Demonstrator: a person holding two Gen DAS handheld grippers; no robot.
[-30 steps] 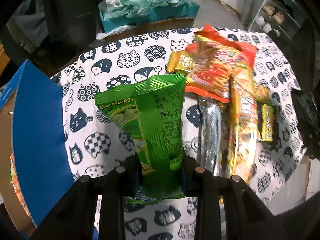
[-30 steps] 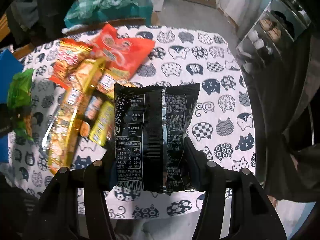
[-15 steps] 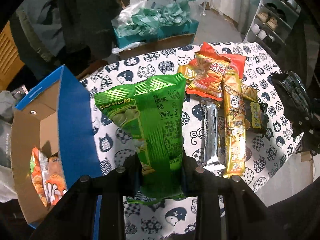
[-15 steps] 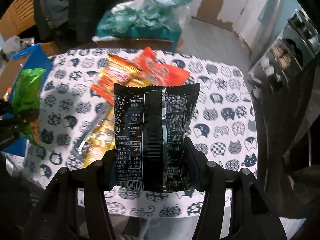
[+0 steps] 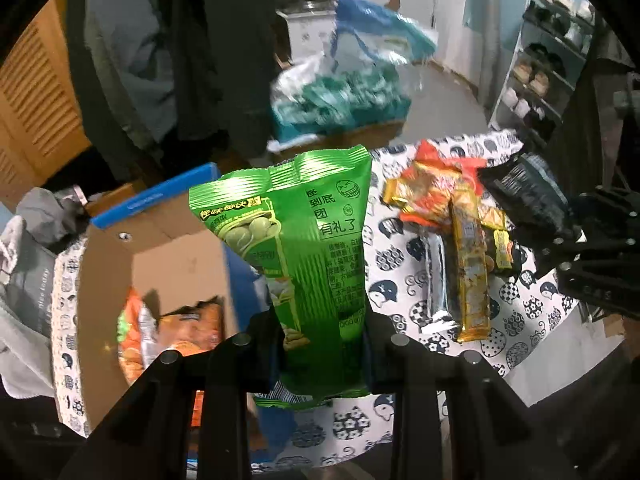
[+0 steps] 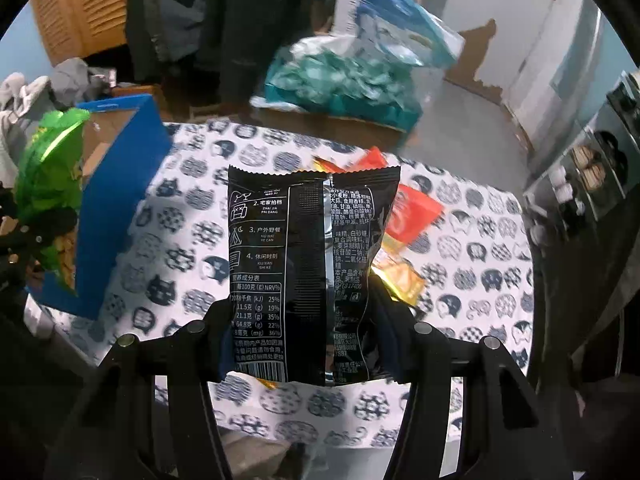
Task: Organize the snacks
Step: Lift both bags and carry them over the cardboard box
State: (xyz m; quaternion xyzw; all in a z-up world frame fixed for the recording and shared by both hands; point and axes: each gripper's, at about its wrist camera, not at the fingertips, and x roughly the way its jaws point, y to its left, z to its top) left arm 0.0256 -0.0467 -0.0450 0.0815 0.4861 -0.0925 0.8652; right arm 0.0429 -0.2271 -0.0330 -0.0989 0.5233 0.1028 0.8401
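My left gripper (image 5: 320, 332) is shut on a green snack bag (image 5: 304, 240), held upright above the table next to the blue cardboard box (image 5: 160, 240). The box holds orange snack packs (image 5: 188, 328). My right gripper (image 6: 304, 320) is shut on a black snack bag (image 6: 304, 264), held above the cat-print tablecloth (image 6: 192, 216). The black bag also shows at the right of the left wrist view (image 5: 528, 196). The green bag shows at the left of the right wrist view (image 6: 48, 176), over the box (image 6: 116, 192). A pile of red, orange and yellow snack packs (image 5: 456, 216) lies on the table.
A long yellow pack (image 5: 472, 268) and a silver pack (image 5: 438, 280) lie beside the pile. Behind the table stand a box of teal items (image 6: 344, 84), hanging dark coats (image 5: 192, 60), grey clothes (image 5: 24, 280) at left and a shelf rack (image 5: 540, 68) at right.
Both grippers have lifted and pulled back with their bags. The left one has swung left, so the open box and its orange packs have come into view. Both grips are unchanged.
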